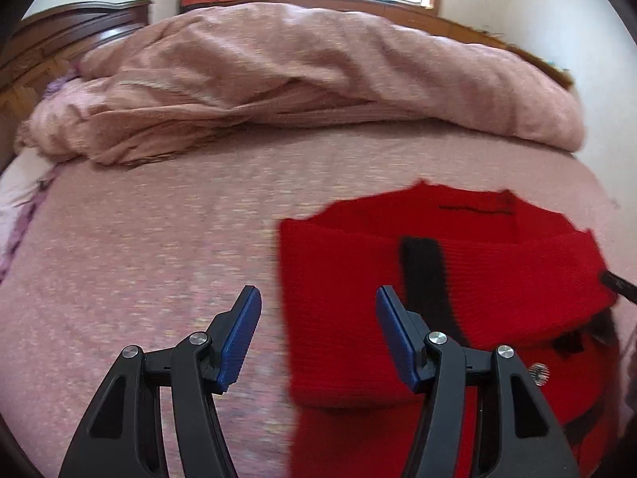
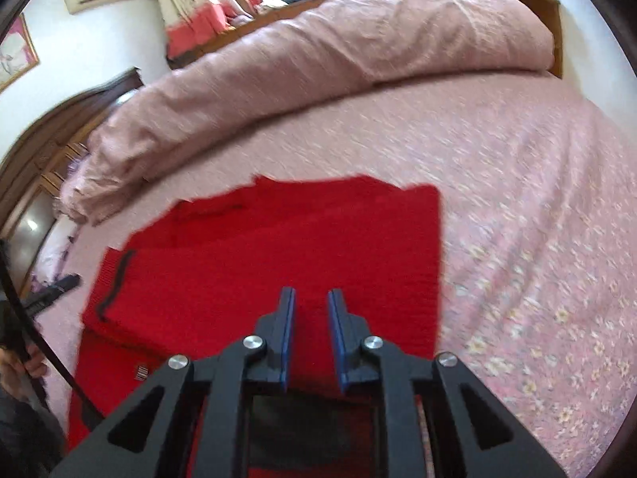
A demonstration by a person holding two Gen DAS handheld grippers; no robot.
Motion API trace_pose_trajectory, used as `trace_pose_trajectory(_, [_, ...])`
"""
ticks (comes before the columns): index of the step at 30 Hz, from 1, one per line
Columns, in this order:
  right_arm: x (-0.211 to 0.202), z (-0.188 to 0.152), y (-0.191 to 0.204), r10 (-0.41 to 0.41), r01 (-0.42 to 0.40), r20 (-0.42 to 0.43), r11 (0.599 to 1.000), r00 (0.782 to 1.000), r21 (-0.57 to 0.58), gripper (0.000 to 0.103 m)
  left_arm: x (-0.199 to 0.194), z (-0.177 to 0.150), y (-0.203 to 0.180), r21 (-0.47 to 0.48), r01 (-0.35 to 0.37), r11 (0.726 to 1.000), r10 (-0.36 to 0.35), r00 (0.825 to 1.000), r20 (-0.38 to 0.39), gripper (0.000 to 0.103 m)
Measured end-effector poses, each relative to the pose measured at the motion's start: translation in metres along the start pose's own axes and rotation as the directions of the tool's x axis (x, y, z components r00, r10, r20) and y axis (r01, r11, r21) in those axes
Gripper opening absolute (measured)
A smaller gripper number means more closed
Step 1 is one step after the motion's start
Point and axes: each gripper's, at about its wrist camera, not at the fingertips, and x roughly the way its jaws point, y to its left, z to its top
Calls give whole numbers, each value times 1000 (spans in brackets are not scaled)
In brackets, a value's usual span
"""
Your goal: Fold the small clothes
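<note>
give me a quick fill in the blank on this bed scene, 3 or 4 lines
The garment lying on the bed is ____ in colour.
The left gripper has its jaws wide ____.
The strip on the garment's folded part is ____.
The rolled-up quilt is ____ in colour.
Missing words: red; open; black; pink

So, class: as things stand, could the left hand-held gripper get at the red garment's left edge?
Probably yes. The left hand-held gripper is open, the red garment's edge lies between its fingers on the pink bedspread, and nothing blocks it.
</note>
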Motion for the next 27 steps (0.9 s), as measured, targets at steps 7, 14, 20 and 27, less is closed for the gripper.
trace_pose_trajectory(7, [10, -18, -15, -92, 91, -3, 994, 996, -65, 8, 34, -17, -2, 61, -105, 993, 112, 987, -112, 47])
trace_pose_trajectory(14, [8, -21, -9, -173, 173, 11, 978, 985, -117, 5, 53, -35, -10, 182, -290, 940, 302, 952, -41, 43])
trace_pose_trajectory(20, [7, -26, -16, -257, 265, 80, 956, 963, -123, 0, 62, -31, 28, 10, -353, 936, 352, 928, -125, 24])
trace_pose_trajectory(27, [2, -26, -5, -261, 271, 88, 953, 961, -134, 0, 24, -16, 24, -89, -99, 991, 95, 994, -46, 24])
